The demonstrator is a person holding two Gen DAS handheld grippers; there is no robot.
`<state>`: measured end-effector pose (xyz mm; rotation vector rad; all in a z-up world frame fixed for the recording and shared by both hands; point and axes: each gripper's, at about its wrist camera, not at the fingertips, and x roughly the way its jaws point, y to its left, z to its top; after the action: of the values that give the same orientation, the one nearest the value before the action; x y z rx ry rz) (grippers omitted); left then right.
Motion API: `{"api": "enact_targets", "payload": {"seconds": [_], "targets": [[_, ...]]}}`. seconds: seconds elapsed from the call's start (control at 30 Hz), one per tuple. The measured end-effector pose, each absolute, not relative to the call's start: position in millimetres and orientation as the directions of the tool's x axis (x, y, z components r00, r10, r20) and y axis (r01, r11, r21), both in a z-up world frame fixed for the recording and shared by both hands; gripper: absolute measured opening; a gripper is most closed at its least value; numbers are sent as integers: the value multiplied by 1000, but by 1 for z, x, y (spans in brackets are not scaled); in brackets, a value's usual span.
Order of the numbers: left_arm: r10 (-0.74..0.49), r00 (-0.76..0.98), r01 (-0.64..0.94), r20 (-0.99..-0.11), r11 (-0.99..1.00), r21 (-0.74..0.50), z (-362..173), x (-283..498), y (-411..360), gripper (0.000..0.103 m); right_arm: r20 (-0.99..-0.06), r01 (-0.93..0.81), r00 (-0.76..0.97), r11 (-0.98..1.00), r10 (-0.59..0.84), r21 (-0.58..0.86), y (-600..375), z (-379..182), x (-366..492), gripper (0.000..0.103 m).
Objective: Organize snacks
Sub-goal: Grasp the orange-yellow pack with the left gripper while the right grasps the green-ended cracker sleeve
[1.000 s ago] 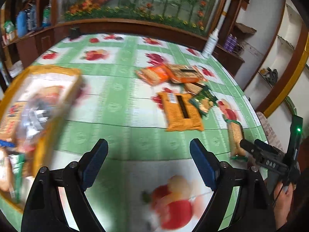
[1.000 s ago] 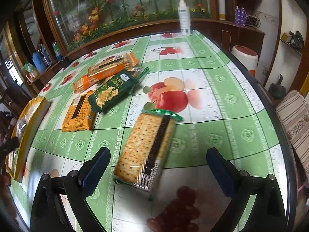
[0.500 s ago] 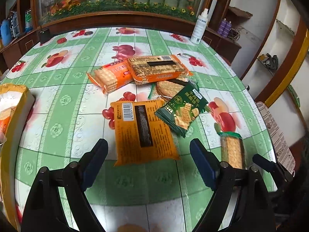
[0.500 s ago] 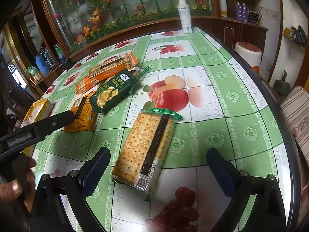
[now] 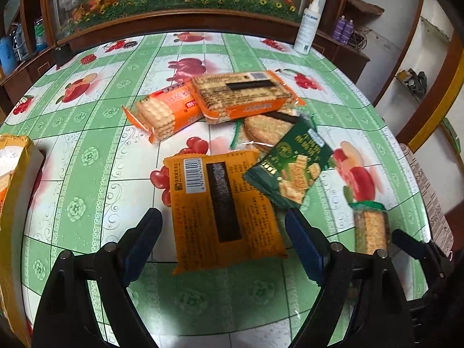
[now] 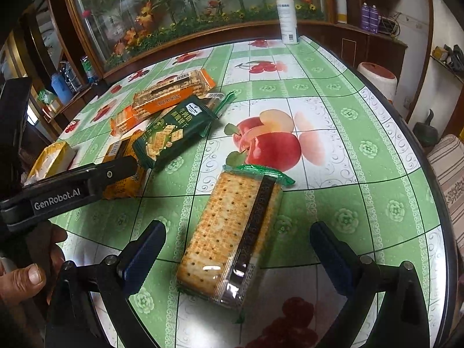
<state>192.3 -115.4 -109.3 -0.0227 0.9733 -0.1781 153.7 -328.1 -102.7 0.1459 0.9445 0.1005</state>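
Between the left gripper [image 5: 223, 233] jaws, spread wide and pinching nothing: orange flat packet [image 5: 223, 206], barcode face up, lying on the surface [image 5: 87, 156]. Long axis runs roughly along the gripper's pointing direction, so the jaws straddle its short width. The near end sits between the pads, no contact visible. This packet looks like the left hand's pick.

Far left edge: yellow box [image 5: 17, 191], partly out of view, probably the drop-off container; contents unclear.

Centre pile behind the packet: orange biscuit sleeve [image 5: 165, 113], orange-trimmed cracker tray pack [image 5: 243, 94] overlapping it, round sandwich biscuits [image 5: 266, 132] under a dark green pouch [image 5: 293, 168]. The pouch corner overlaps the orange packet's far right corner, so it may drag on lift.

Right side: right gripper [image 6: 237, 256] jaws also spread wide, empty. Clear-wrapped cracker stack [image 6: 235, 237], green-crimped ends, lies between them on the surface. Its long axis is tilted slightly right of the pointing line; the near end is level with the pads, not touched. It's well apart from the pile and nearer the right hand.

White spray bottle [image 6: 287, 14] at the far edge, irrelevant.
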Motion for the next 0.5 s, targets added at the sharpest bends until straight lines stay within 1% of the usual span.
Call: {"api": "enact_targets", "payload": {"seconds": [0.1, 0.27, 0.3, 0.37, 0.43, 0.5], "targets": [[-135, 547, 139, -826, 988, -69, -115, 196, -117, 87, -808, -27, 576, 991, 124, 133, -322, -103, 160, 99], [-85, 555, 154, -827, 988, 1, -120, 199, -125, 87, -820, -46, 569, 998, 63, 45, -310, -106, 168, 89], [-79, 558, 156, -826, 988, 11, -120, 199, -125, 87, -819, -49, 572, 999, 41, 16, -308, -106, 168, 84], [-78, 563, 160, -823, 987, 16, -121, 200, -124, 87, -817, -51, 575, 999, 35, 7, -310, -106, 169, 80], [-85, 565, 165, -820, 986, 12, -121, 200, -121, 87, -812, -54, 583, 999, 26, -6, -311, -105, 169, 66], [-88, 568, 170, -818, 985, 11, -120, 199, -117, 86, -810, -64, 586, 998, 31, -8, -312, -103, 169, 62]]}}
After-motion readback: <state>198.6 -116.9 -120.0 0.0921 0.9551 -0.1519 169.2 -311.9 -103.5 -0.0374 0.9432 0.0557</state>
